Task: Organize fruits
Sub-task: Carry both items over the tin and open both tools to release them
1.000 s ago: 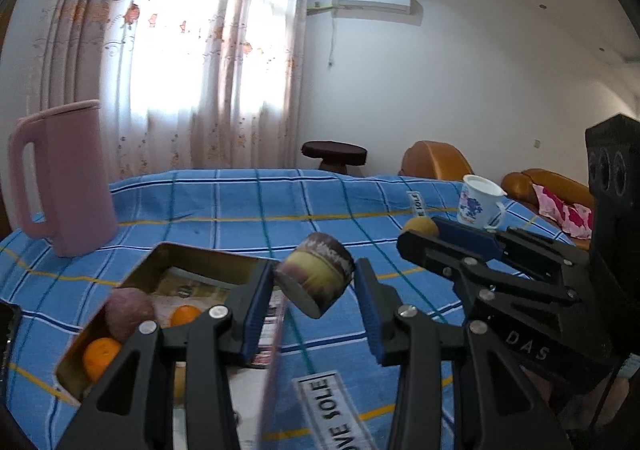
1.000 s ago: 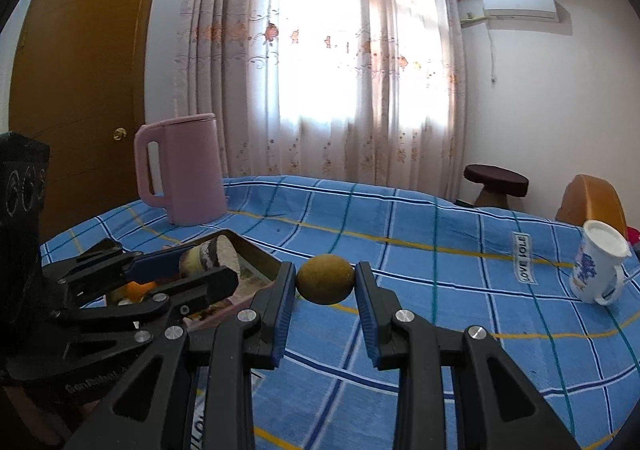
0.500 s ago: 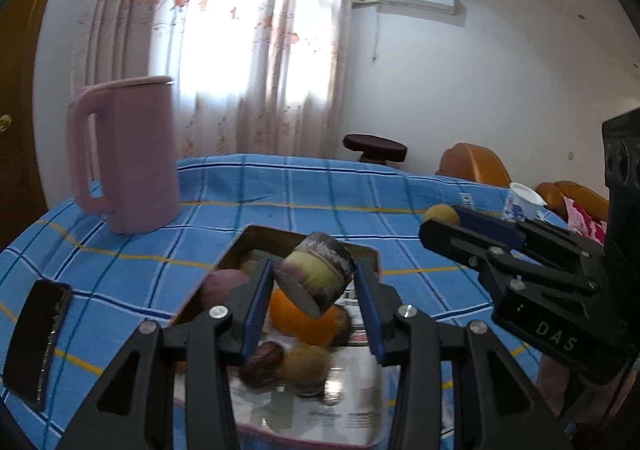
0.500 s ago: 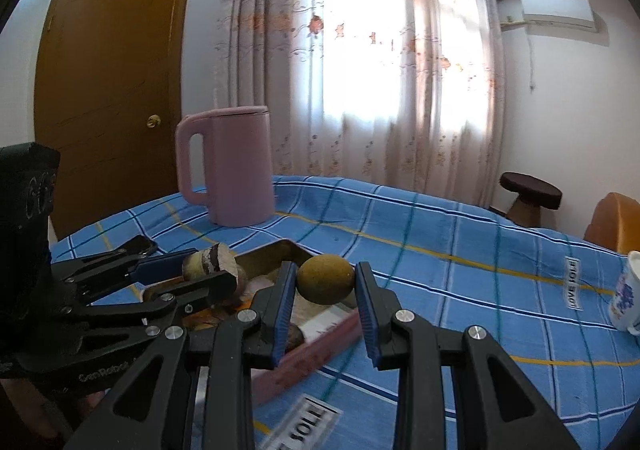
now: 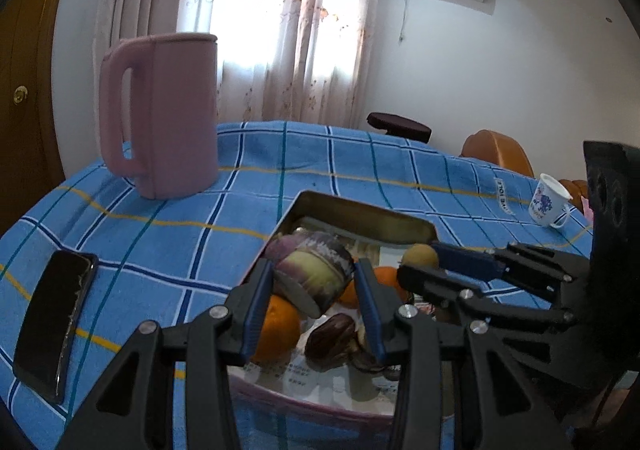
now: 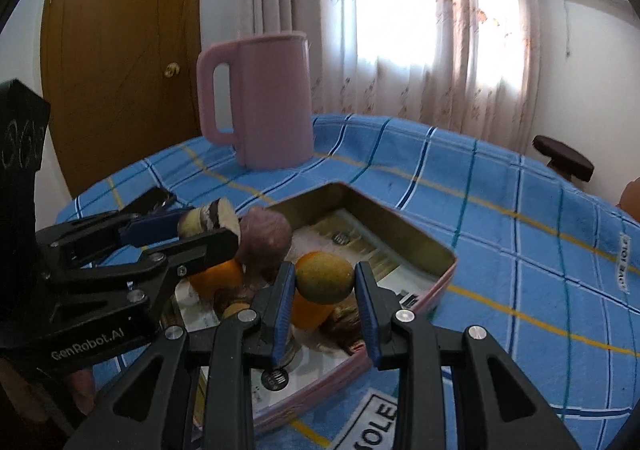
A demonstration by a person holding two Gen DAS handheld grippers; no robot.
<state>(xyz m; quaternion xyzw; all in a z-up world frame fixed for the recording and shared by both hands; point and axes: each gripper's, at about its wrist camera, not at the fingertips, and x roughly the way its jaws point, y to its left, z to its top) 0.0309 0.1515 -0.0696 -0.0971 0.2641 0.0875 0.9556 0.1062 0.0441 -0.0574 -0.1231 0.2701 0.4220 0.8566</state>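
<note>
Metal tray [image 5: 362, 214] holds round oranges; left gripper [image 5: 314, 282] pinches a cut purple-skinned chunk [image 5: 312, 270], right gripper [image 6: 325, 282] pinches a smooth yellowish fruit [image 6: 325, 277].

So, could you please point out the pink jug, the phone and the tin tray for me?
Pink jug [image 5: 168, 117], left wrist view, middle of its side.
Phone [image 5: 54, 324], left wrist view, centre of its dark screen.
Tin tray [image 6: 400, 226], right wrist view, inner far wall.

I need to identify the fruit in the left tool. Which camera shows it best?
The left wrist view: the purple-and-green cut fruit sits close and central, clamped in the left tool. The right wrist view shows it small, from the side, partly hidden.
</note>
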